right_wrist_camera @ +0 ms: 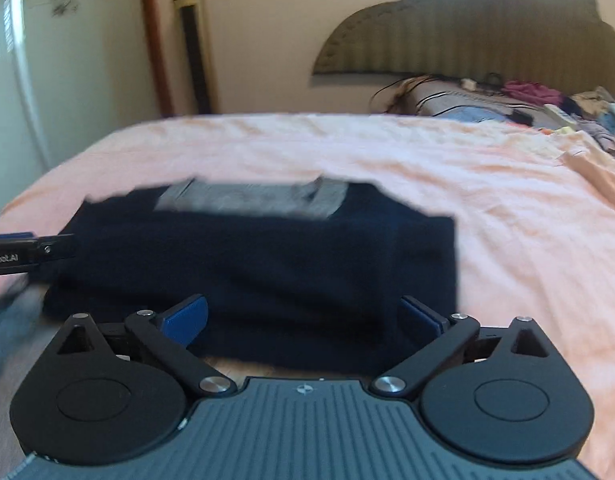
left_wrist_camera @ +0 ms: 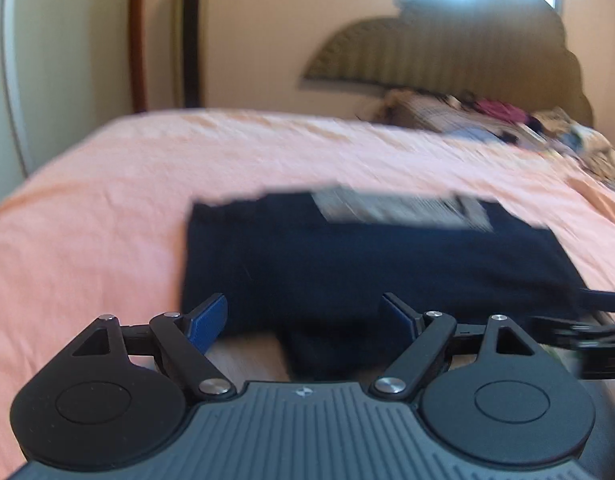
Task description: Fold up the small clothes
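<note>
1. The dark navy garment (left_wrist_camera: 371, 256) lies flat on the pink bedsheet (left_wrist_camera: 107, 208) as a wide rectangle. A grey printed patch (left_wrist_camera: 399, 208) shows at its far edge, toward 12 o'clock in the left wrist view. Both views are blurred, so I cannot tell what kind of garment it is.

2. The left gripper (left_wrist_camera: 305, 314) has its jaws spread wide and holds nothing. Its blue pads (left_wrist_camera: 209, 320) sit on either side of the garment's near edge, low over the cloth. I cannot tell whether they touch it.

3. The right gripper (right_wrist_camera: 303, 318) is likewise spread wide and empty. Its blue pads (right_wrist_camera: 187, 318) straddle the near edge, with the garment's right corner at about 2 o'clock from them.

4. Each tool shows in the other's view: the right one at 3 o'clock in the left view, the left one at 9 o'clock in the right view. They sit side by side along the same near edge, probably so both ends of it can be taken together.

5. Judging from the tidy rectangle, some folding looks done already. The wide jaws suggest either a release or readiness to pinch the near edge for another fold.

6. A heap of mixed clothes (right_wrist_camera: 547, 108) lies by the headboard (right_wrist_camera: 467, 32) at about 1 o'clock, well apart from the garment.
</note>
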`<state>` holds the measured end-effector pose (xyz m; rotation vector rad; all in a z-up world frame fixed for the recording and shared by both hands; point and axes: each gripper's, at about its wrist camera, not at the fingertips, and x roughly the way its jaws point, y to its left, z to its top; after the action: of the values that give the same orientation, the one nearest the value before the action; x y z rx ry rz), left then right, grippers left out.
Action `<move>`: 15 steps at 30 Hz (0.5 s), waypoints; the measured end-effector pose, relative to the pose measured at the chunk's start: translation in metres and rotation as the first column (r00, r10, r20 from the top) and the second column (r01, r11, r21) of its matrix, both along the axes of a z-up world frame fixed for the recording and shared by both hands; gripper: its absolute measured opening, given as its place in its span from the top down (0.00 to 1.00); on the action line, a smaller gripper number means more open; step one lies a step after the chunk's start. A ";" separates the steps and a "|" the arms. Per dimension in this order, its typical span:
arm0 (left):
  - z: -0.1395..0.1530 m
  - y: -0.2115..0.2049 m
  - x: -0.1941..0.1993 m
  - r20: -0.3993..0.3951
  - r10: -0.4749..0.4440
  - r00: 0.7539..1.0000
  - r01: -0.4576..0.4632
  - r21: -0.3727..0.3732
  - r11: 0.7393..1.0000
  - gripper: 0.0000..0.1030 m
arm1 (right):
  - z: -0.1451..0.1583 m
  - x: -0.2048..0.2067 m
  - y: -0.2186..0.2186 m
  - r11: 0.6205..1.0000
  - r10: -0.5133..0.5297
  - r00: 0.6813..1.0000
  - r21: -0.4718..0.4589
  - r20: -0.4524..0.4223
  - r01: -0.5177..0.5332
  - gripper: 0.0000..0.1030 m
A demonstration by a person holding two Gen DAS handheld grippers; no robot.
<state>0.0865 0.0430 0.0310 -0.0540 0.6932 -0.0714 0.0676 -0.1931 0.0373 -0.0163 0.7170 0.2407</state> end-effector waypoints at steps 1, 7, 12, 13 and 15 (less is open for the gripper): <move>-0.009 -0.004 -0.011 -0.038 -0.026 0.999 0.026 0.007 1.000 0.19 | -0.010 -0.005 0.007 0.998 0.016 1.000 -0.058 -0.023 -0.017 0.04; -0.029 0.022 -0.063 -0.001 -0.011 1.000 0.011 0.152 0.988 0.17 | -0.014 -0.031 -0.046 0.994 -0.108 0.994 -0.013 0.009 0.108 0.01; -0.012 0.018 -0.115 -0.009 -0.062 0.998 0.063 0.144 0.988 0.18 | 0.013 -0.089 -0.017 1.000 -0.029 0.999 0.004 0.020 0.029 0.02; -0.011 0.012 -0.126 -0.009 -0.092 0.996 0.092 0.128 0.987 0.18 | 0.014 -0.105 -0.006 1.000 0.024 0.999 0.006 0.028 -0.025 0.00; -0.016 0.000 -0.148 -0.022 -0.133 0.991 0.135 0.138 0.981 0.18 | 0.003 -0.132 0.012 0.994 0.109 0.994 -0.031 -0.010 -0.109 0.00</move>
<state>-0.0612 0.0434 0.0155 0.1260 0.7127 -0.1517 -0.0642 -0.1812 0.0399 -0.0850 0.7291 0.3338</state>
